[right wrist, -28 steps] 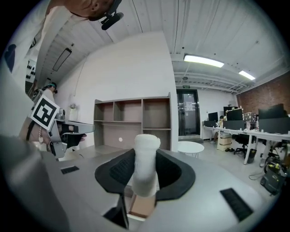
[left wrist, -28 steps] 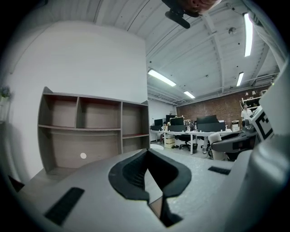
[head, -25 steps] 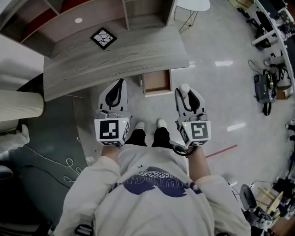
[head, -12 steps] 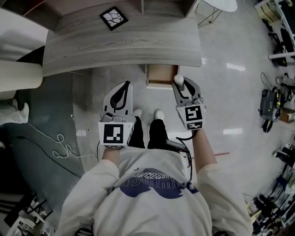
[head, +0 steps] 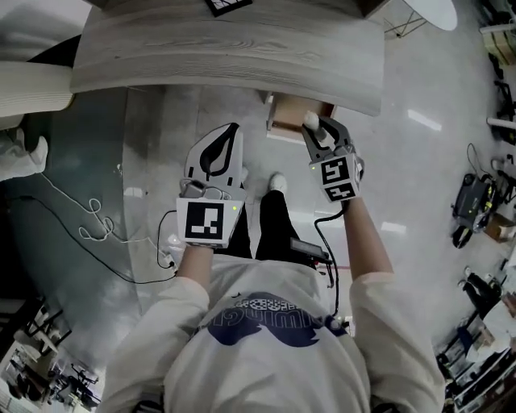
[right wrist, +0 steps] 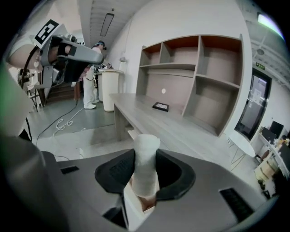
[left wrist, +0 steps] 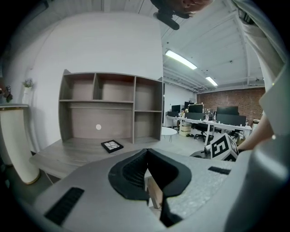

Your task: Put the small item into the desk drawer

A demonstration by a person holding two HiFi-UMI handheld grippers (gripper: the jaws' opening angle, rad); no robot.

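Observation:
A small white cylindrical item (head: pixel 310 121) stands upright between the jaws of my right gripper (head: pixel 317 129), which is shut on it. In the right gripper view the item (right wrist: pixel 146 170) fills the gap between the black pads (right wrist: pixel 118 170). The gripper hovers at the front edge of the open wooden drawer (head: pixel 290 114), which sticks out from under the grey desk (head: pixel 218 56). My left gripper (head: pixel 216 155) is lower and to the left, over the floor. Its jaws meet at the tips (left wrist: pixel 146 152) with nothing between them.
A black tile with a white pattern (left wrist: pixel 111 145) lies on the desk top in front of a shelf unit (left wrist: pixel 113 108). White cables (head: pixel 89 226) trail across the floor at the left. A round white table (head: pixel 431 10) stands at the far right. My shoe (head: pixel 276 182) is below the drawer.
The desk and drawer have come closer. My right gripper has moved forward with the white item to the drawer's front edge. The left gripper has stayed back, still shut.

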